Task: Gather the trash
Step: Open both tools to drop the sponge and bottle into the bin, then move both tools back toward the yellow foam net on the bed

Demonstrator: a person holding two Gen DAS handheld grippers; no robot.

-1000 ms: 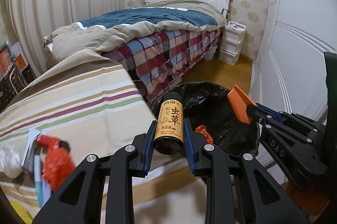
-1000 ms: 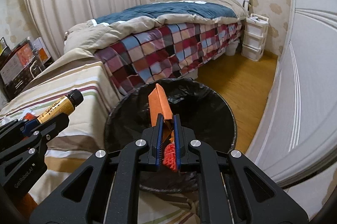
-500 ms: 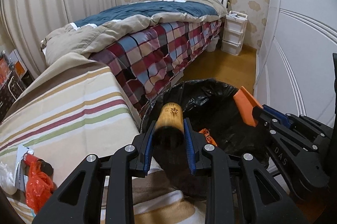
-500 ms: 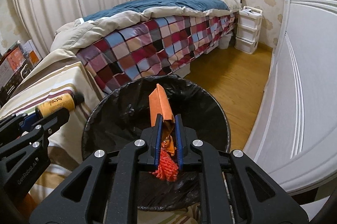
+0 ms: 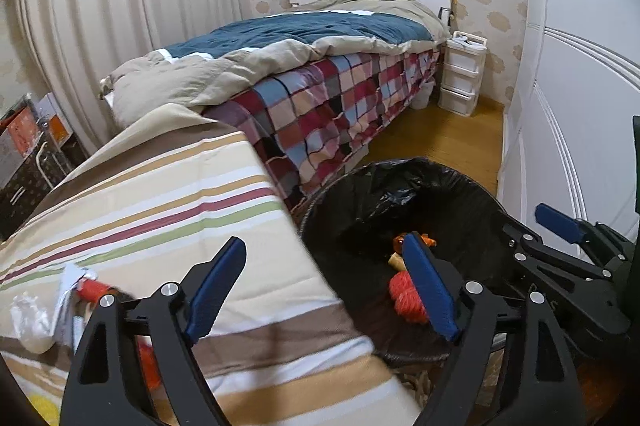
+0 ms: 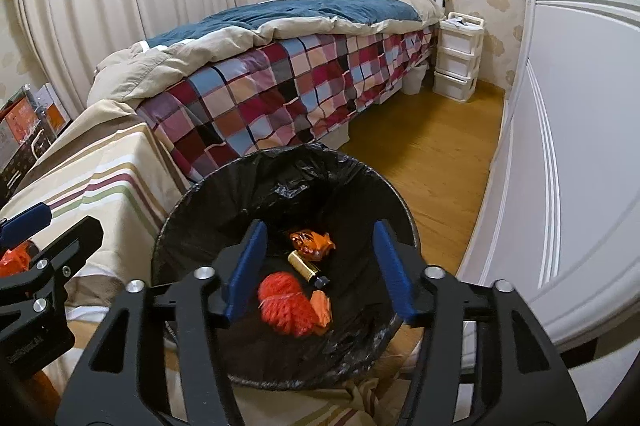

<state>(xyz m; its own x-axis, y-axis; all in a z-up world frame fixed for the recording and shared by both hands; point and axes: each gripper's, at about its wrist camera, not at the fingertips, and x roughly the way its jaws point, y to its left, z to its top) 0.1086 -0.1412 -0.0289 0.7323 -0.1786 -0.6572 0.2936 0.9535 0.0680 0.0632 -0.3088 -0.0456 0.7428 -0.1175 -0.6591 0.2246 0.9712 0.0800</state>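
Orange crumpled wrapper scraps (image 5: 94, 290) on the striped cloth lie at nine o'clock of the left gripper (image 5: 320, 290), nearer than the right gripper (image 6: 318, 268); both have just been opening and gape empty.

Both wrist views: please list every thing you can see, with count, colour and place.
trash bin: one, black liner, on floor beside striped cover
bottle: one, amber, lying in bin
net ball: one, red, in bin
wrapper: one, orange, in bin
striped cover: one, beige, left of bin
leftover trash: some, red and white, on striped cover
bed: one, checked, behind
drawer unit: one, white, beside bed
left gripper: one, black, open, empty
right gripper: one, black, open, above bin
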